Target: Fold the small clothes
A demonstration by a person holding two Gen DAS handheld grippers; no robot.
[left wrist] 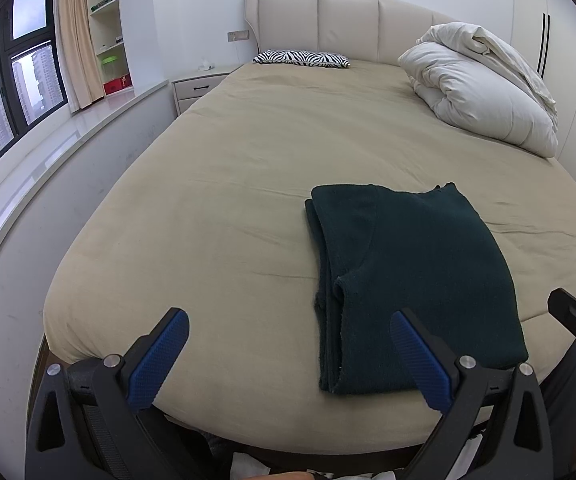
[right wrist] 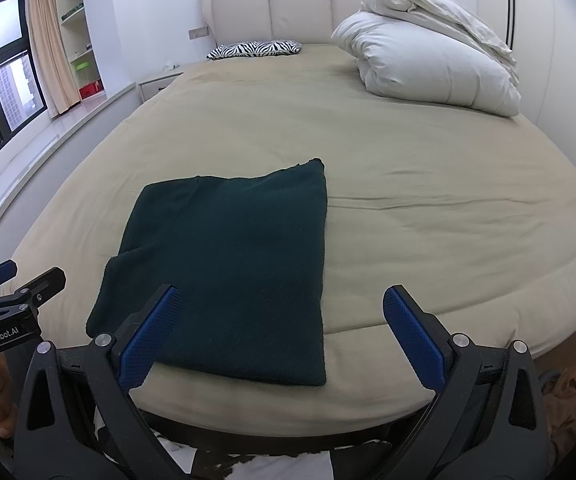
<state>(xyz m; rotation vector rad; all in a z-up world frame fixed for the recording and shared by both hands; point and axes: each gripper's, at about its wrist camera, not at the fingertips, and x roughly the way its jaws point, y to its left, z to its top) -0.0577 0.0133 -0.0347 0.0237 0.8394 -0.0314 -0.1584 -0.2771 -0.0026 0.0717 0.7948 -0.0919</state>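
Risk first: stacked layers on the left edge of the dark green garment (left wrist: 408, 280) likely to slide apart or spring open if nudged by a closing finger, since nothing pins them; also likely to drag the whole bundle toward the near edge of the bed (left wrist: 216, 200) if grabbed by one corner only, the bundle lying close to that edge already. Folded into a rough rectangle, flat on the sheet, lying ahead of both sets of jaws: ahead and to the right of the left gripper (left wrist: 290, 354), its near corner just behind the right-hand finger; ahead and slightly left of the right gripper (right wrist: 280, 330), near edge between the fingers, left finger overlapping the cloth in view. Both held low at the foot of the bed, pointing forward along the mattress, well clear of the cloth. Jaws of both spread wide, holding nothing. Judged as folded or nearly so.
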